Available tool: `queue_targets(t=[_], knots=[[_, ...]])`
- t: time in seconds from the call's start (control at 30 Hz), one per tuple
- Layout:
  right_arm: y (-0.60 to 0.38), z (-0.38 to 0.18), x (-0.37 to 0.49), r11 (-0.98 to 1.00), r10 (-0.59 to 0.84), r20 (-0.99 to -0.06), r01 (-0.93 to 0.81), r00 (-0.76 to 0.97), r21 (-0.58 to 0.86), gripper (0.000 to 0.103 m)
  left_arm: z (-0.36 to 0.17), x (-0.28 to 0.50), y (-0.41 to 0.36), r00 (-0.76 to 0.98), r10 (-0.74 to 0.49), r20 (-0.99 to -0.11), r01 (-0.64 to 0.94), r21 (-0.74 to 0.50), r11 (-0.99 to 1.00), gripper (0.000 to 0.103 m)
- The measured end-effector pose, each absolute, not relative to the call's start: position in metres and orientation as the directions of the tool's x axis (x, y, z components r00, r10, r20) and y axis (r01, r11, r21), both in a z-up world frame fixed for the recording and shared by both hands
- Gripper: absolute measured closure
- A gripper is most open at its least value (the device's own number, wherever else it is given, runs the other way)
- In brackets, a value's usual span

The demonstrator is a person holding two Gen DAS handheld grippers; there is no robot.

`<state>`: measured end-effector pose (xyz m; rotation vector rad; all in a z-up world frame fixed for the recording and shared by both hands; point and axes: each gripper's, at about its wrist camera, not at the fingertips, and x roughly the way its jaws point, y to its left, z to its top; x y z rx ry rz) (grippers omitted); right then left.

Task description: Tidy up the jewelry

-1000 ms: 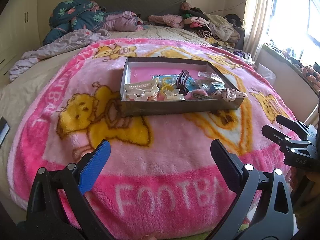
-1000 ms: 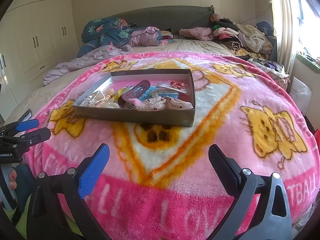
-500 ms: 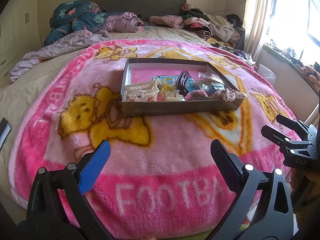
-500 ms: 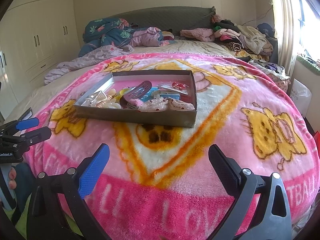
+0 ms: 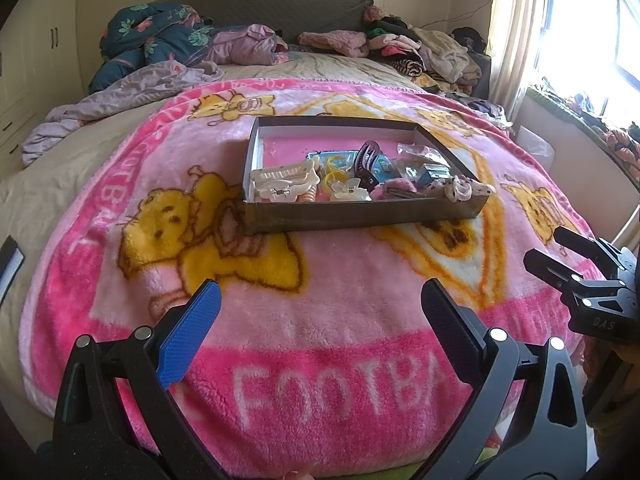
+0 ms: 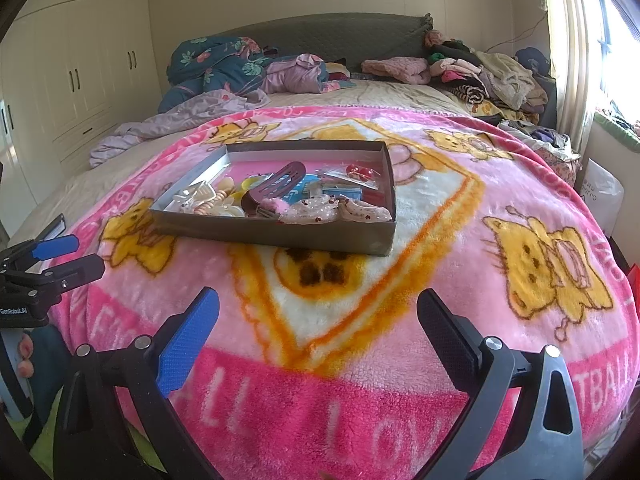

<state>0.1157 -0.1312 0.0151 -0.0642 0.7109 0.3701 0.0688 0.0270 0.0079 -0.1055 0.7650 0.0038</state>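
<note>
Two tongs are in play and both stand released: on my left gripper the fingers are spread wide with only blanket between them, and my right gripper is the same, holding nothing. Both hover at the near edge of the pink blanket, short of the box and not touching it.

Taking the box as the landmark, my left gripper sits well in front of its near wall and slightly toward its left end; my right gripper sits well in front of the near wall too, about level with the box's right half. From the left camera the right gripper shows at the far right edge, clear of the box.

All the jewelry and hair pieces I can see lie inside the box, bunched against the near wall, with the far part of the box floor bare. A white claw clip fills the near left corner, a dark clip stands tilted near the middle, and a pale scrunchie lies at the near right corner. Small packets lie behind these; their contents are too small to read.

Progress judgement: the pieces are gathered in the box but loosely heaped. This fits either a pile awaiting sorting or a collection just dropped in; I cannot settle which.
</note>
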Motion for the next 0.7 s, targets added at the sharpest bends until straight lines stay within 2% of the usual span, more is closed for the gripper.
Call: queue_targets(t=[0.7], knots=[[-0.1295, 0.0160, 0.1148, 0.932, 0.312, -0.650, -0.356, 0.693, 0.068, 0.007, 0.0112, 0.0674, 0.0289, 0.722, -0.029, -0.691, -0.044, -0.087, 0.995, 0.011]])
